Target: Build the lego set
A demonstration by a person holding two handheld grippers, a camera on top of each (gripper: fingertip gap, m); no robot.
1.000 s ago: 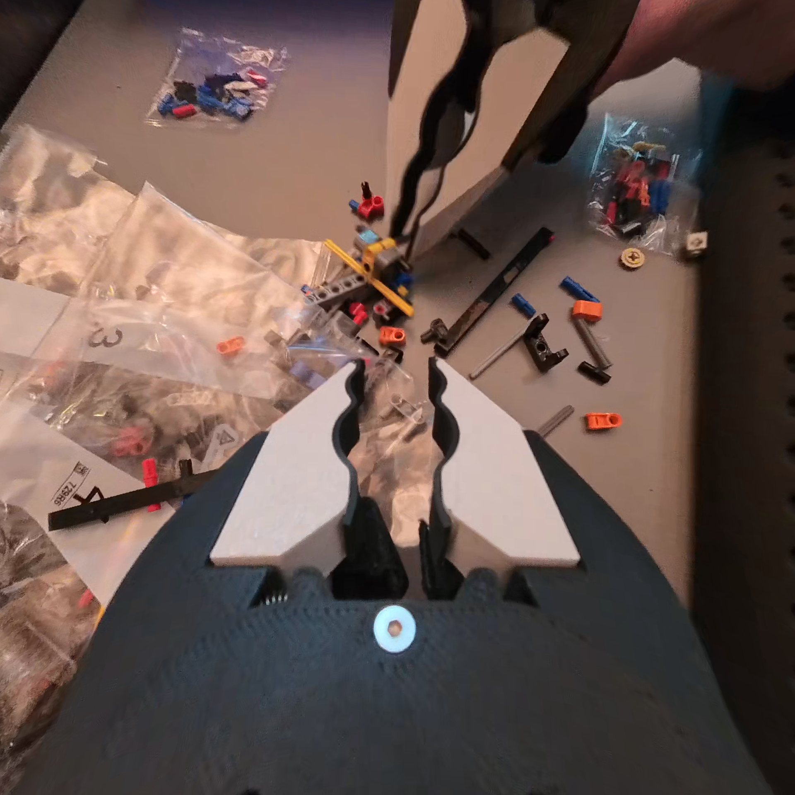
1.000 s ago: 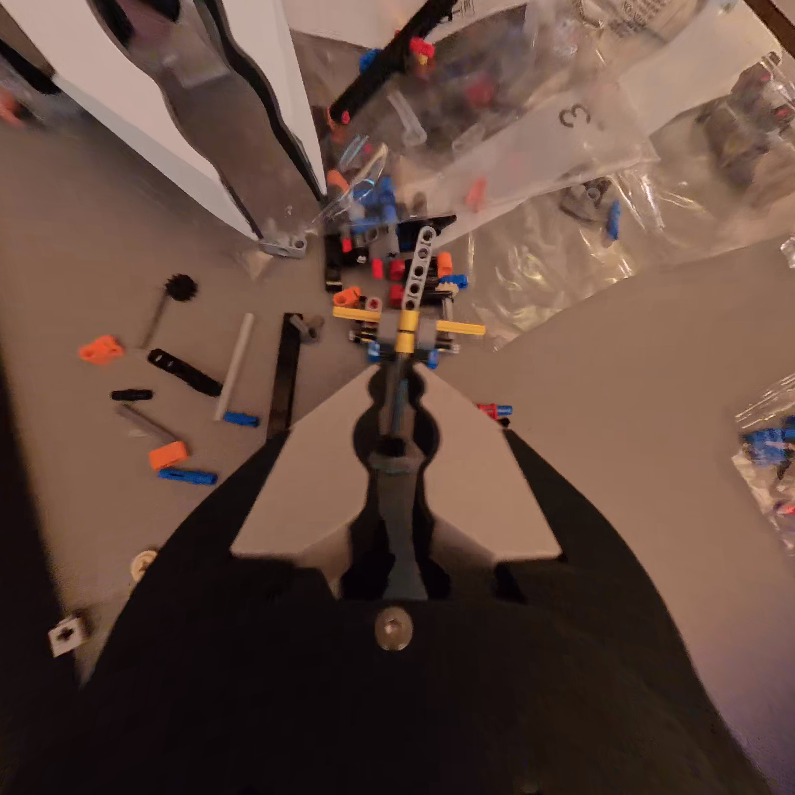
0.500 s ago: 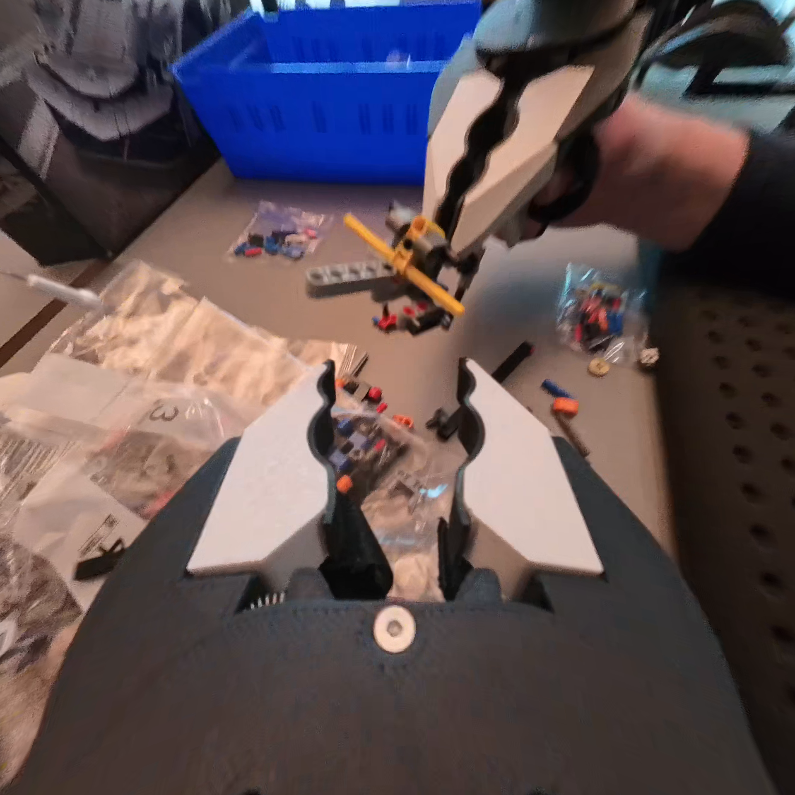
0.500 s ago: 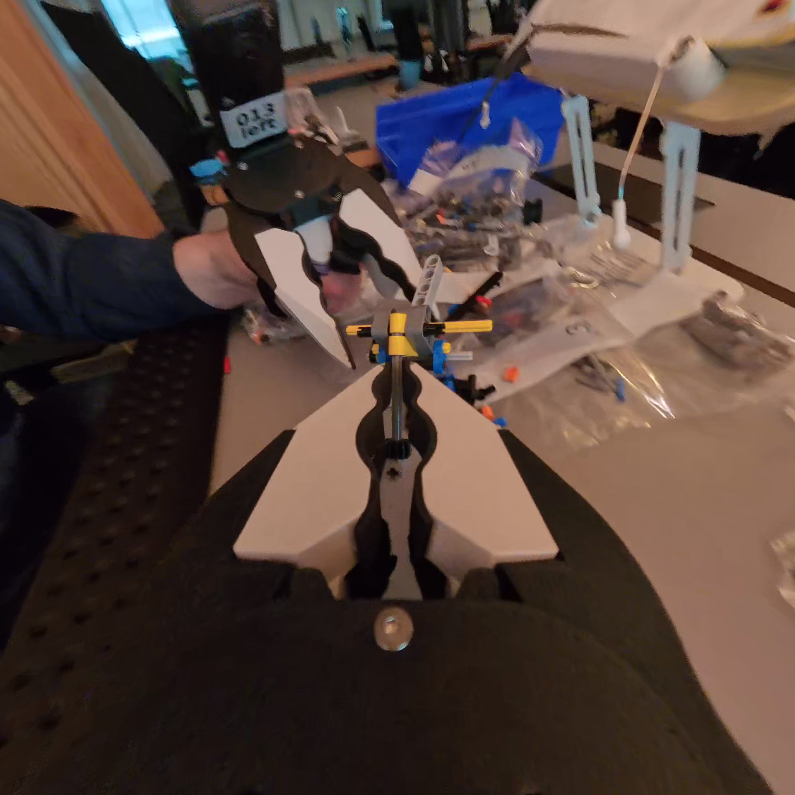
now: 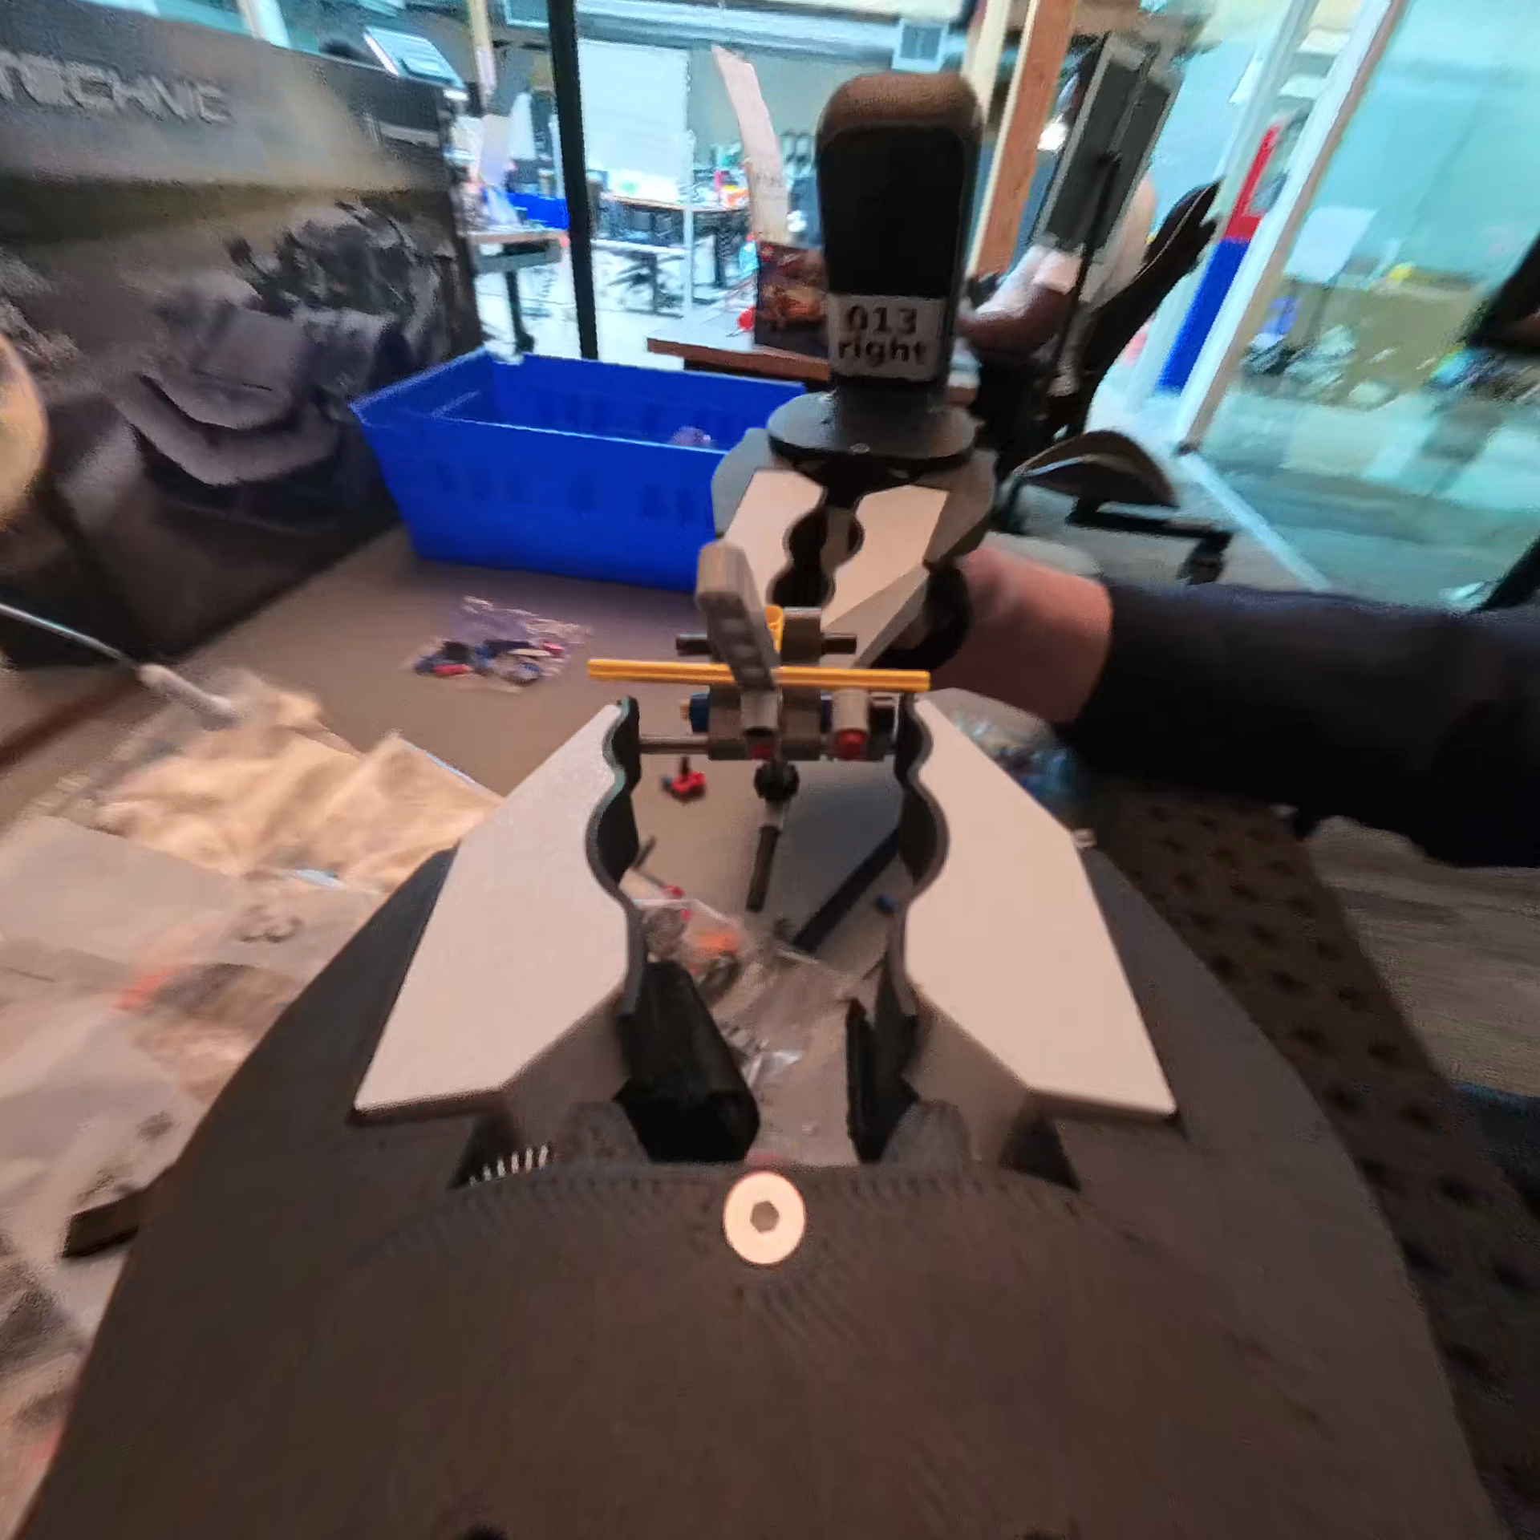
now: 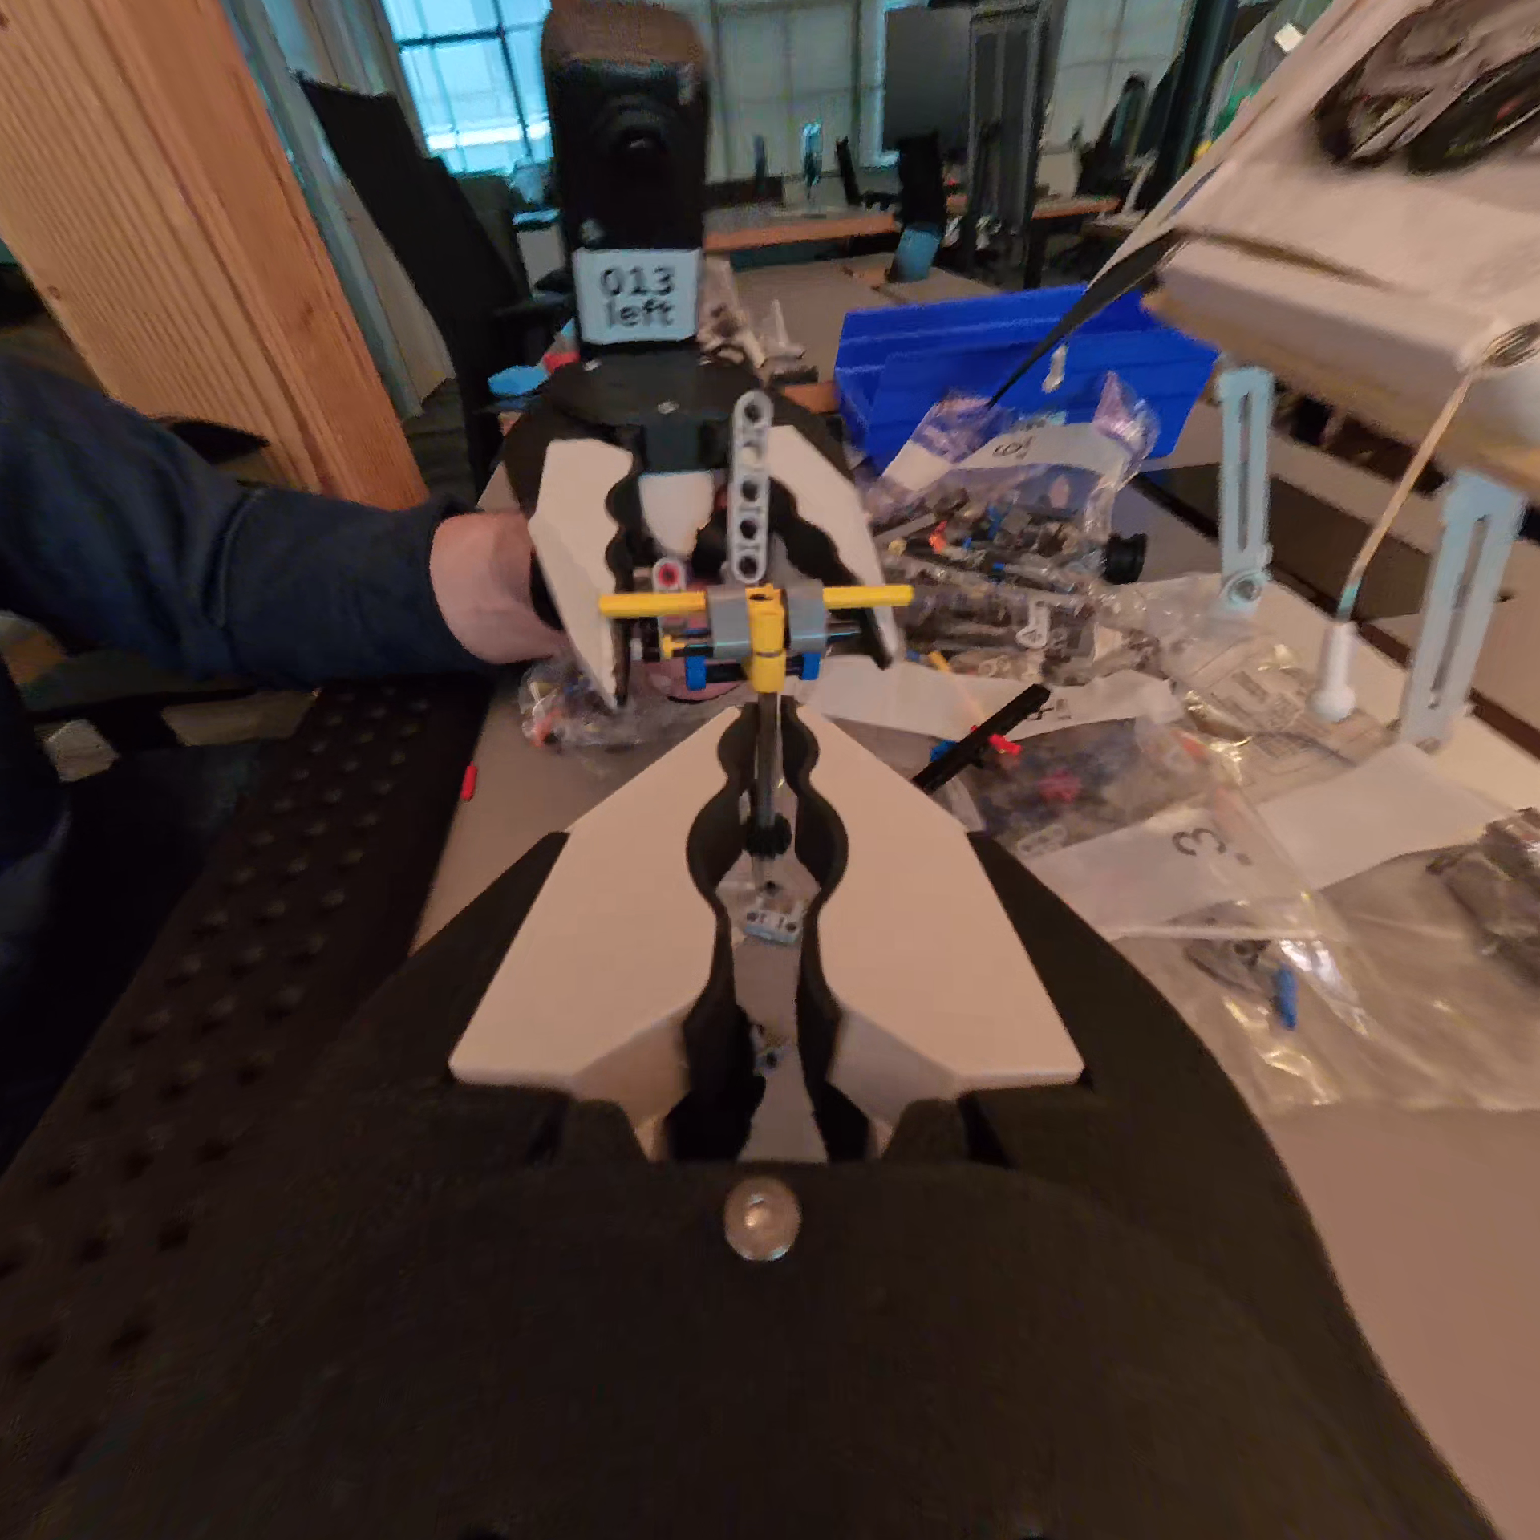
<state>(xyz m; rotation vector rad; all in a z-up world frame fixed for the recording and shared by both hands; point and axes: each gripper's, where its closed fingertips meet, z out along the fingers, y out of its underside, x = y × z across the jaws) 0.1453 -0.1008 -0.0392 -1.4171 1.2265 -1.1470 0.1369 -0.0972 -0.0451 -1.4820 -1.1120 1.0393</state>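
Note:
A small lego assembly (image 6: 754, 625) is held up in the air between both grippers. It has a yellow cross axle (image 5: 667, 669), a grey holed beam (image 6: 750, 500) sticking up, grey connectors, blue and red pins, and a dark axle with a black gear (image 6: 771, 833). My right gripper (image 6: 765, 717) is shut on that dark axle, and it also shows in the left wrist view (image 5: 812, 621). My left gripper (image 5: 767, 733) is wide open, its fingertips straddling the assembly (image 5: 775, 717) from the opposite side. It also shows in the right wrist view (image 6: 746, 667).
The grey table (image 5: 375, 617) carries plastic bags of parts (image 6: 1000, 533), loose pieces and a black beam (image 6: 975, 750). A blue bin (image 5: 575, 492) stands at the back. A black perforated mat (image 6: 250, 833) lies along one side. A white stand (image 6: 1450, 583) is at the right. The tips of both grippers are at nearly the same place.
Both grippers have risen from the table. The right one lifted the assembly and turned it level. The left gripper opened wider and moved up around the assembly's sides.

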